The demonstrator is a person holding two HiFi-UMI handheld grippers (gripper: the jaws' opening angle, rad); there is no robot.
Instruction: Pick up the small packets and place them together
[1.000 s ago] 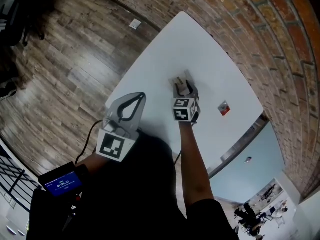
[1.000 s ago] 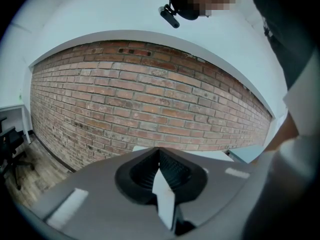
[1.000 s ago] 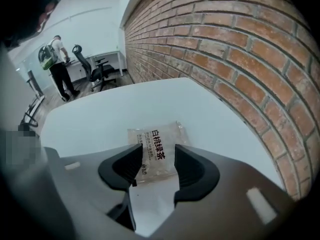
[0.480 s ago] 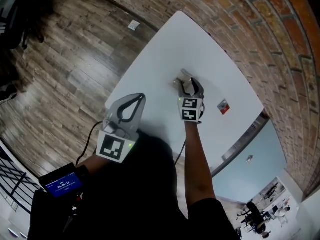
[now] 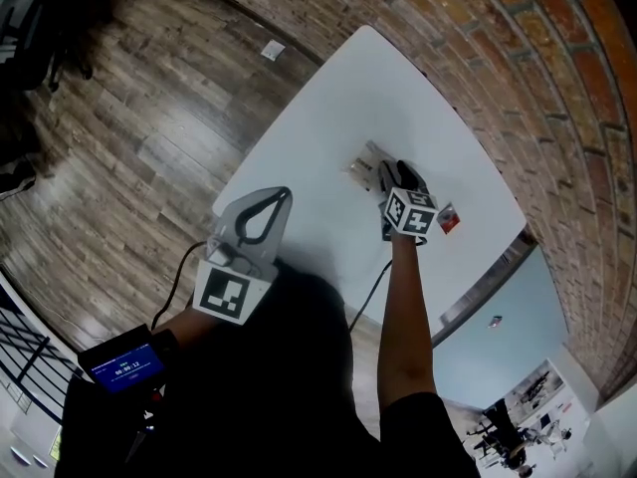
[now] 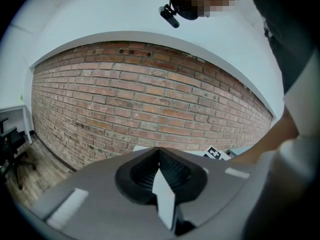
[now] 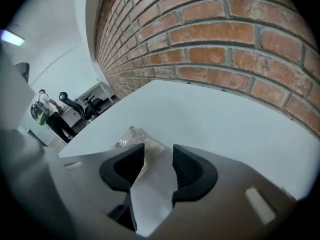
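Observation:
Clear plastic packets (image 5: pixel 362 158) lie together near the middle of the white table (image 5: pixel 328 98). My right gripper (image 5: pixel 391 175) hovers just right of them, open; its jaws have just been closing a little. In the right gripper view the clear packets (image 7: pixel 134 140) show through the gap by the left jaw's tip, and the pads do not press on them. A small red packet (image 5: pixel 447 217) lies alone further right, near the table's edge. My left gripper (image 5: pixel 256 217) hangs shut and empty at the table's near left edge, its tips (image 6: pixel 159 154) meeting.
A brick wall (image 5: pixel 518 78) runs along the table's far side. Wood floor (image 5: pixel 149 118) lies to the left, with a small white scrap (image 5: pixel 271 50) on it. A black device with a blue screen (image 5: pixel 124 364) sits by my left arm.
My right gripper has moved right across the table and rolled, leaving the clear packets uncovered to its left. The left gripper has stayed still.

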